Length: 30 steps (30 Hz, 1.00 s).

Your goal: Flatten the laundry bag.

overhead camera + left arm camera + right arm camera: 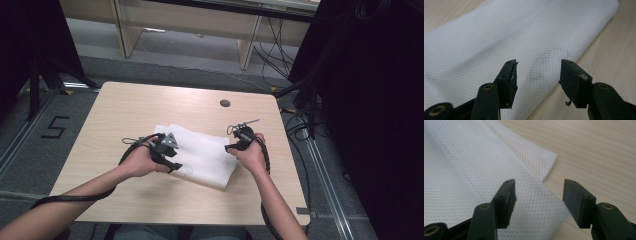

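Light wood-grain square table (125, 107), one item on top.
Folded white mesh cloth (205, 155) lies flat on the table near the middle, toward the near edge; layered edges visible, one corner offset. Small round dark grommet (225, 103) set in the tabletop near the far edge.

The worktop (130, 107) lies bare all round the folded white mesh cloth (200, 152), which sits near the middle and slightly toward the person. Wide open strips run along the far edge, the left side and the near edge. A small round hole (225, 103) sits flush in the far part and blocks nothing. The left gripper (165, 150) stands over the cloth's left edge, the right gripper (242, 140) at its right edge, each with fingers parted and nothing between them.
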{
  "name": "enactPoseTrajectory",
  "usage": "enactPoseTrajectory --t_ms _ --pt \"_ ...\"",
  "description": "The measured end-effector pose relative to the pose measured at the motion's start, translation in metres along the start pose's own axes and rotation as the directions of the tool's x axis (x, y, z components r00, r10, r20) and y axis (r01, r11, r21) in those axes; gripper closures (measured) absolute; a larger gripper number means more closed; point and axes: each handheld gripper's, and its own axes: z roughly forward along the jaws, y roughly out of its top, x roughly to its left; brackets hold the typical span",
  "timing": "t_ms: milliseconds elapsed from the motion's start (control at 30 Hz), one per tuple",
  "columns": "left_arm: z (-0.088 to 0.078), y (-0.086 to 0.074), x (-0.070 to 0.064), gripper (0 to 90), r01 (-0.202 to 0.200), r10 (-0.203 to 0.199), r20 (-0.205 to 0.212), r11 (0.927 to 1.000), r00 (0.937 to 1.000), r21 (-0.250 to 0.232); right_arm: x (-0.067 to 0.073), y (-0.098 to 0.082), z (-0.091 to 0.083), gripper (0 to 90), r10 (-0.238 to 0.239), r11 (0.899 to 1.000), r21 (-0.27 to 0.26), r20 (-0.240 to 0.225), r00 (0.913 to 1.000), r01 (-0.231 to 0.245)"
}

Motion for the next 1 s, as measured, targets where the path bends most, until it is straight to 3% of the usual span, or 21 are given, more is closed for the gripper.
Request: enactPoseTrajectory --t_ms 133,267,367,433,467,567,700,933,1000 --pt "0.017 0.006 -0.009 56.4 -0.027 0.026 0.041 0.9993 0.9988 0.024 0.006 0.007 0.015 44.8 -0.026 1.000 0.004 -0.010 0.9996 0.026" --pt "0.032 0.008 -0.016 66.5 -0.012 0.009 0.062 0.9988 0.9981 0.047 0.010 0.008 0.029 46.2 -0.039 0.999 0.035 -0.012 0.9991 0.040" --pt "0.042 0.008 -0.019 69.9 -0.004 0.000 0.065 0.9977 0.9979 0.068 0.014 0.006 0.039 51.5 -0.082 0.994 0.078 -0.015 0.9966 0.082" --pt "0.046 0.008 -0.020 70.7 -0.006 0.001 0.063 0.9973 0.9980 0.073 0.015 0.006 0.042 54.5 -0.089 0.993 0.078 -0.018 0.9959 0.090" --pt "0.047 0.008 -0.020 70.8 -0.002 -0.003 0.064 0.9972 0.9980 0.075 0.017 0.006 0.040 59.0 -0.079 0.993 0.091 -0.017 0.9967 0.080" --pt "0.051 0.007 -0.020 71.1 0.009 -0.014 0.065 0.9967 0.9978 0.081 0.019 0.007 0.039 73.3 -0.145 0.985 0.096 -0.002 0.9894 0.145" --pt "0.052 0.008 -0.019 71.6 0.016 -0.021 0.063 0.9965 0.9978 0.082 0.023 0.008 0.036 85.6 -0.176 0.978 0.114 0.015 0.9843 0.173" --pt "0.052 0.006 -0.019 72.3 0.021 -0.026 0.064 0.9969 0.9976 0.075 0.028 0.010 0.028 89.7 -0.191 0.975 0.112 -0.003 0.9816 0.190" --pt "0.052 0.005 -0.019 72.5 0.018 -0.023 0.064 0.9972 0.9977 0.073 0.028 0.013 0.023 88.9 -0.161 0.981 0.105 -0.010 0.9869 0.161"
